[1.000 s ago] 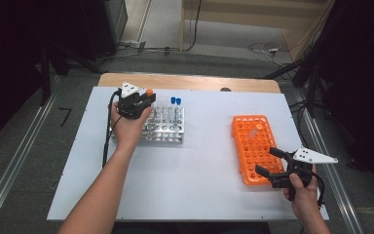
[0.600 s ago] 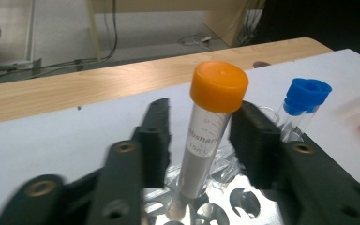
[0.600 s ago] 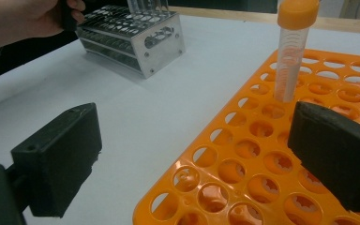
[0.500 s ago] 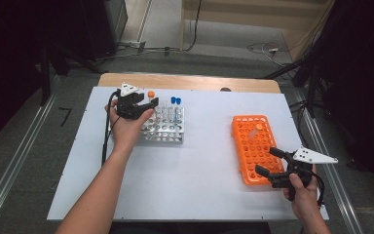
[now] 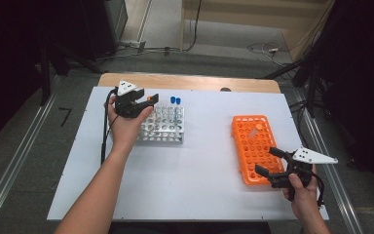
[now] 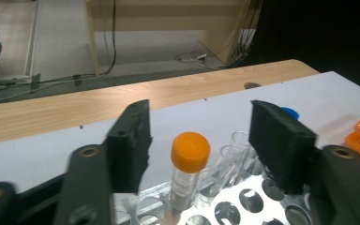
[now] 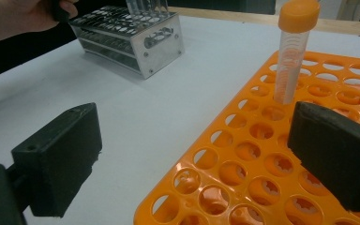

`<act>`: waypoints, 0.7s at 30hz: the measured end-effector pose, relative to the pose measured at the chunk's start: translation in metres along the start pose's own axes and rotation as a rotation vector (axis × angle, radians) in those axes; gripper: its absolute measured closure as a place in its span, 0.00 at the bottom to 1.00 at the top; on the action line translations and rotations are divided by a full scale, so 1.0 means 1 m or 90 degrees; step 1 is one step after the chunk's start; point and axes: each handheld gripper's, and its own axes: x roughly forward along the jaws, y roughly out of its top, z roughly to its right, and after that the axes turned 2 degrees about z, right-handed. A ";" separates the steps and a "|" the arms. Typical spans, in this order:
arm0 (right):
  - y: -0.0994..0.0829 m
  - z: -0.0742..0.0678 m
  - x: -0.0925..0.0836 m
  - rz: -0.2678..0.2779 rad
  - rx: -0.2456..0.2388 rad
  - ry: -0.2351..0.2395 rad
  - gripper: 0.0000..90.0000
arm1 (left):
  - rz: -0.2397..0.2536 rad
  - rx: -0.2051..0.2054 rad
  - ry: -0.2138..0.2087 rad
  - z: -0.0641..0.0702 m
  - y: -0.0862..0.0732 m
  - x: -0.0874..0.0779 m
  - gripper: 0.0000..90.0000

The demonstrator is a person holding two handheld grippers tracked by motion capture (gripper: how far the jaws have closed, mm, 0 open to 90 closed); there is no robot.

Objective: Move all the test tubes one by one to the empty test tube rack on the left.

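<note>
Even overhead light falls on the white worktop (image 5: pixel 199 161), while the room beyond its edges lies nearly black. Shadows are faint and soft. Both gripper views look soft, perhaps slightly out of focus close up, without glare.

No words, brands or numbers can be read anywhere. The orange-capped tube (image 7: pixel 290 51) at 1 o'clock in the right gripper view bears faint graduation marks, too blurred to read.

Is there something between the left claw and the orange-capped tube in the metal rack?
Nothing visible. The left claw is open around the orange-capped tube, which stands in the metal rack; its pads stay clear of the cap.
</note>
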 end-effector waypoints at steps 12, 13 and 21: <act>0.010 -0.002 0.009 -0.005 -0.005 -0.026 0.03 | 0.019 0.018 -0.072 0.018 -0.007 -0.044 0.00; 0.011 -0.002 0.011 -0.006 -0.004 -0.030 0.03 | 0.021 0.021 -0.076 0.020 -0.009 -0.049 0.00; 0.018 0.001 0.021 -0.011 -0.003 -0.059 0.09 | 0.026 0.026 -0.102 0.032 -0.028 -0.082 0.00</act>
